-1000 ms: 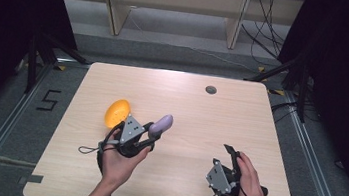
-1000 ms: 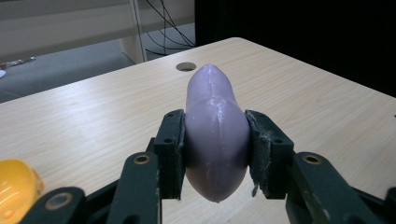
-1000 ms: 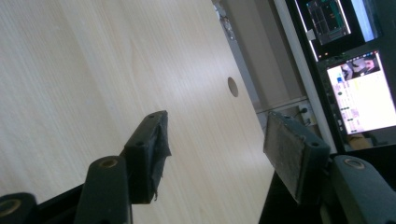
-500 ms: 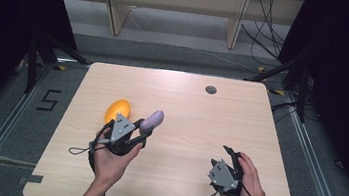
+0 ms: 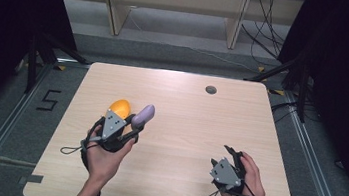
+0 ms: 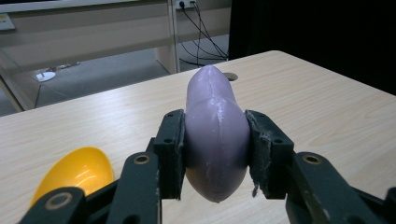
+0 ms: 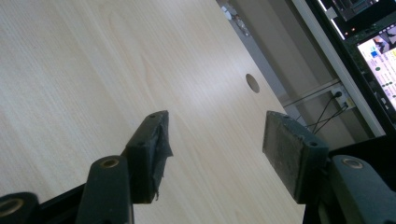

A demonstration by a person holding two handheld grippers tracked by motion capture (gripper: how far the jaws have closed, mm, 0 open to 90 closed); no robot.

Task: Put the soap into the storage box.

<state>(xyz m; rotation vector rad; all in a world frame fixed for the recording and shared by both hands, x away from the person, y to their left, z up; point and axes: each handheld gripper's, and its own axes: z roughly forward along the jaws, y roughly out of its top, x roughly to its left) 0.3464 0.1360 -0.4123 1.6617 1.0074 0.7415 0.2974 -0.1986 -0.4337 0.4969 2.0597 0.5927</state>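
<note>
Left gripper (image 6: pixel 217 154) clamped on a purple eggplant-shaped toy (image 6: pixel 215 135), pads pressing both its flanks, rounded tip poking forward past the jaws over the wooden table (image 6: pixel 317 107). Yellow-orange rounded object (image 6: pixel 77 170) just beside the left-hand jaw, low on the tabletop. Right gripper (image 7: pixel 215 149) with jaws apart, having just widened, nothing between them, bare wood beyond. Readable writing: a black "5" (image 5: pixel 49 99) taped on the floor, left of the table.
</note>
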